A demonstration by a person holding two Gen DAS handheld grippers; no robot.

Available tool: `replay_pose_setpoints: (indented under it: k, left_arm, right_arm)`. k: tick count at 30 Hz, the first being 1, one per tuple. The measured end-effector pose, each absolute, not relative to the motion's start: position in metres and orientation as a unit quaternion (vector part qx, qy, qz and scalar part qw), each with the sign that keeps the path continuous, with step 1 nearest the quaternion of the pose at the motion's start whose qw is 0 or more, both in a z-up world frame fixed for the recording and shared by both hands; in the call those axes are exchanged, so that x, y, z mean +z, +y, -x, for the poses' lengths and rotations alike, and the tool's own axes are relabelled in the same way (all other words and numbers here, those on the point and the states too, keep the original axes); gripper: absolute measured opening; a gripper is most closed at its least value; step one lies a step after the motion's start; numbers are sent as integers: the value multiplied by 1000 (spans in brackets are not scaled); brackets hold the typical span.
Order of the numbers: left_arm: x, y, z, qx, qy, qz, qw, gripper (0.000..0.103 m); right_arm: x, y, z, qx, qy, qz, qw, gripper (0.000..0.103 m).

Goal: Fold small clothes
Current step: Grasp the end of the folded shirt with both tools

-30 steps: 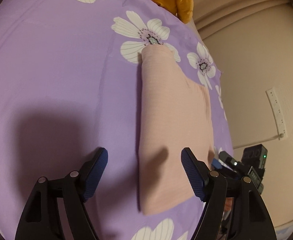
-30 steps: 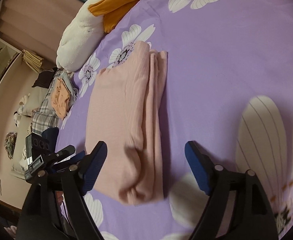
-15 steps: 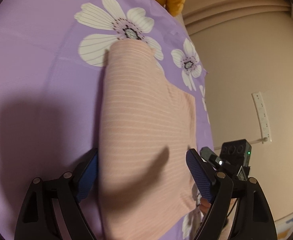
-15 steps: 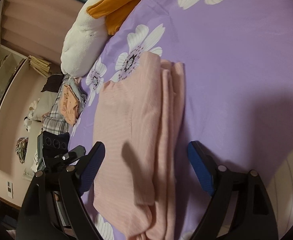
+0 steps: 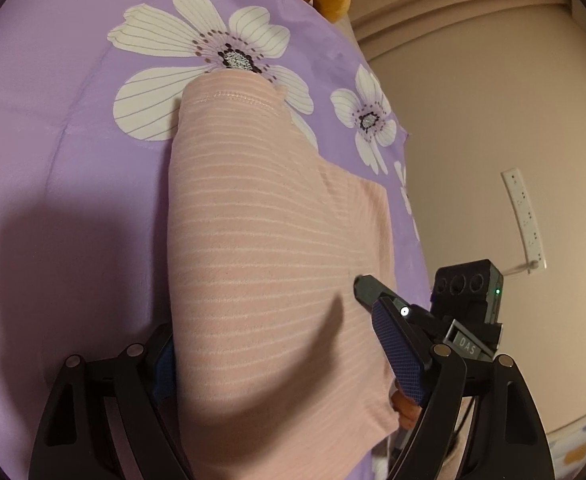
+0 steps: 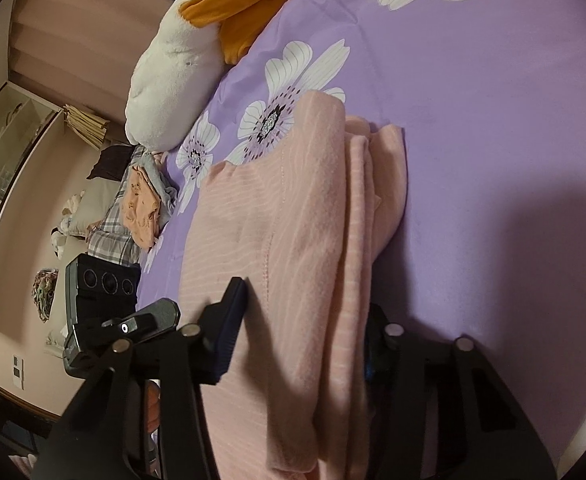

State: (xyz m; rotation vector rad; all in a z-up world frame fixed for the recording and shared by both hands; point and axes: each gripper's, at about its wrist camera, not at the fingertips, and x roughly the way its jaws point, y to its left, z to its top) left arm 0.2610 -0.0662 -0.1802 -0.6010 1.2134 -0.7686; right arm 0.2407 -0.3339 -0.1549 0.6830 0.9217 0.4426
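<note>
1. I see the pink striped knit garment (image 5: 261,264) lying on the purple flowered bedsheet (image 5: 65,128), already folded lengthwise into a narrow stack; judging by that, a crosswise fold is left.
2. My left gripper (image 5: 289,356) is released, jaws wide astride the near end.
3. My right gripper (image 6: 301,332) is closing around the layered near edge; whether the pads press yet, I cannot tell.
4. A white and orange plush toy (image 6: 181,56) sits at the far edge, and a pile of clothes (image 6: 137,208) lies off to the left; neither blocks the fold.
</note>
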Motion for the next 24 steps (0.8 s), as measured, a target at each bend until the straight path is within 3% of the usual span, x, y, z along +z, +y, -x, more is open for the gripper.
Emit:
replay_pose_setpoints:
  k: [2, 7, 13, 24]
  left_arm:
    - [-179, -68, -259, -340, 547, 256, 720, 79]
    - [-175, -71, -255, -315, 551, 207, 744, 53]
    - [-169, -73, -249, -303, 548, 186, 757, 40]
    - [-133, -64, -213, -303, 515, 146, 788, 37]
  right_arm:
    - [-153, -332, -240, 206, 432, -314, 820, 41]
    - [-143, -320, -236, 191, 424, -280, 840, 35]
    - [-126, -305, -231, 180, 407, -243, 862, 32]
    - [-96, -286, -198, 190, 376, -208, 883, 32]
